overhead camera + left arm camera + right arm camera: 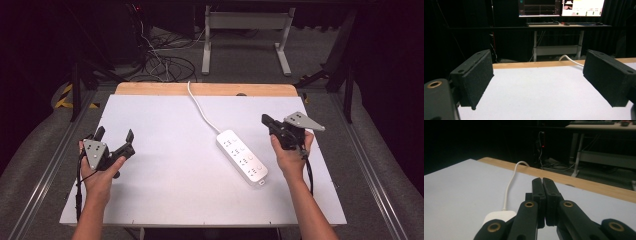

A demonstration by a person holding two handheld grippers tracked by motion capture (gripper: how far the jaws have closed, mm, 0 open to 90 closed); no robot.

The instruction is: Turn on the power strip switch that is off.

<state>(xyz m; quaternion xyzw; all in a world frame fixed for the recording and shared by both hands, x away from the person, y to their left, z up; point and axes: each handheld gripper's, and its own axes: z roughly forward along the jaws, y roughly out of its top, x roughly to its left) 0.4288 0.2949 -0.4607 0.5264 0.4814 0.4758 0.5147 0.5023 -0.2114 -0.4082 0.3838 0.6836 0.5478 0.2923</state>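
In the right gripper view, the right claw [542, 182] hides most of the power strip [499, 216]. Its white cord [201, 107] disappears over the desk [150, 200] far edge. The monitors [561, 7] are cut off by the top edge.

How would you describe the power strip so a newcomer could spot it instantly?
Start at the white table. Right of its middle, just left of the right gripper, lies the power strip, slanting diagonally. It is the one white slab there, its white cord running to the far wooden edge.
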